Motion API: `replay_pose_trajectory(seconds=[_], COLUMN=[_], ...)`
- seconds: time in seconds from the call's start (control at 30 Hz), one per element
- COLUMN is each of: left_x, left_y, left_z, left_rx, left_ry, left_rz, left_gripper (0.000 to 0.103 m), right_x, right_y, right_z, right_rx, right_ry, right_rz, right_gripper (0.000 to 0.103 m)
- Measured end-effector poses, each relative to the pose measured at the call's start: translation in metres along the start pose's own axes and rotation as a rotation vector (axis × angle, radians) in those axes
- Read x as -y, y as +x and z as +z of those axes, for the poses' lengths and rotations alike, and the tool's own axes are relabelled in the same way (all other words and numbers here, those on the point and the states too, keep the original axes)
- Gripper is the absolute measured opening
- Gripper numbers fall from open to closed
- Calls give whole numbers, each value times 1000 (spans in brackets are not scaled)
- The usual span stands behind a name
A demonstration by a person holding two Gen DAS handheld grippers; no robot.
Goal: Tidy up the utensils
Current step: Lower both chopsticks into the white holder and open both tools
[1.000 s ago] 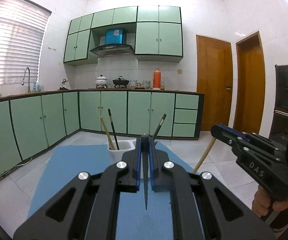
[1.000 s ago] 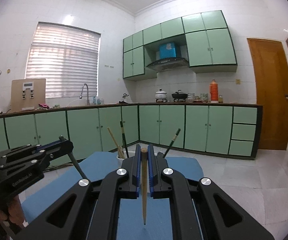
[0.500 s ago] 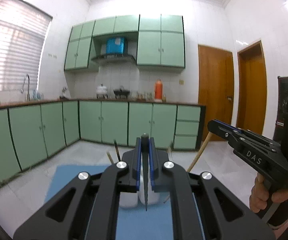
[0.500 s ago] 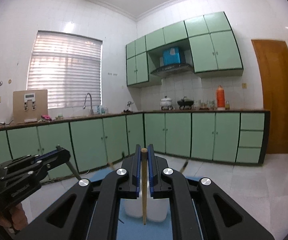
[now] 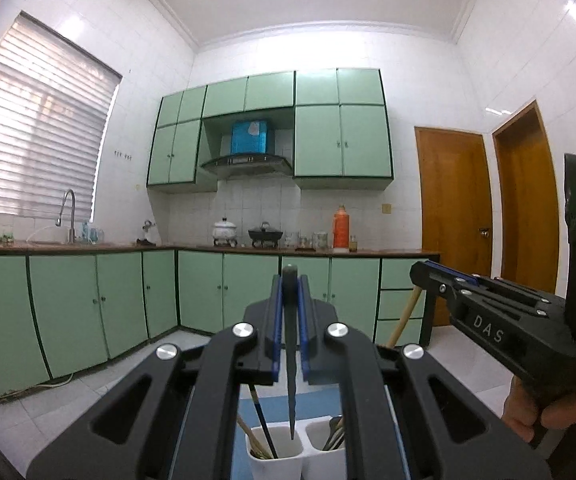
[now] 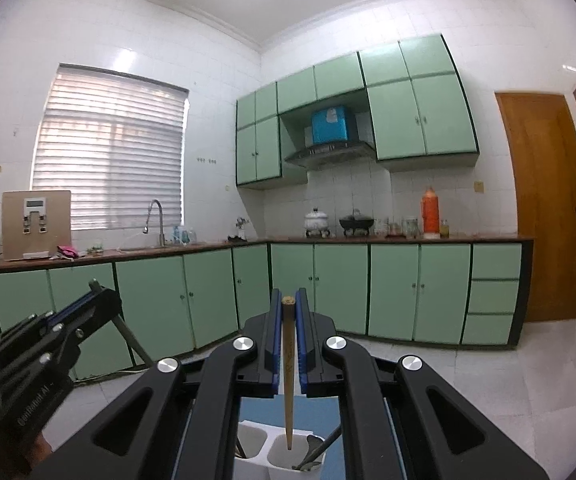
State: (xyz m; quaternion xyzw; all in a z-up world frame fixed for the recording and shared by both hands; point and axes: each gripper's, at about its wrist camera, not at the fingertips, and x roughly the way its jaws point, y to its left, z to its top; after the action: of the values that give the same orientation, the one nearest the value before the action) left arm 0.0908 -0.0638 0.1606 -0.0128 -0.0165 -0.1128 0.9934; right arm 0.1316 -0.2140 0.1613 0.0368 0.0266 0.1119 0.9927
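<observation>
1. Green-cabinet kitchen behind, tiled floor all round; work sat on a blue mat (image 5: 276, 404) under both my claws.
2. Left claw (image 5: 290, 332) was clamped narrow on a dark chopstick (image 5: 291, 392), held upright, tip just above the left cup of the white holder (image 5: 276, 464).
3. Right claw (image 6: 288, 340) was clamped narrow on a wooden chopstick (image 6: 288, 380), also upright, tip at the mouth of the right cup of the same holder (image 6: 288, 460); couldn't tell whether it had crossed the rim.
4. Done so far, judging by contents: left cup held a dark stick (image 5: 262, 424) and wooden ones, right cup held dark-handled utensils (image 5: 333, 438), a spoon (image 6: 311, 450) among them.
5. Left to do, my read: lower and release both sticks. Anything else waiting on the counter was hidden by the claw bodies.
6. Edges: the divider between cups sat near both tips, and the leaning utensils narrowed each opening. A straight vertical drop looked safest.
7. Room: the claws hung near each other, each visible in the other's view. Open space above and to the outer sides; inward sideways moves risked a clash.
</observation>
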Motion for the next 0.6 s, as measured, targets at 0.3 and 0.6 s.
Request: replay_pose_trajectory(seconds=[0.3,0.6], left_x=[-16,-38], left_y=[59,93], left_z=[-32,-61], left_rx=[-115,-188], left_ry=[-13,-41], left_rz=[10,10], left_gripper=[6,6], right_x=[4,4], right_y=[58,88], right_z=[-37,-67], right_rx=[-118,-178], right_ry=[8,-2], right_rz=[-12,-17], right_gripper=[7,6])
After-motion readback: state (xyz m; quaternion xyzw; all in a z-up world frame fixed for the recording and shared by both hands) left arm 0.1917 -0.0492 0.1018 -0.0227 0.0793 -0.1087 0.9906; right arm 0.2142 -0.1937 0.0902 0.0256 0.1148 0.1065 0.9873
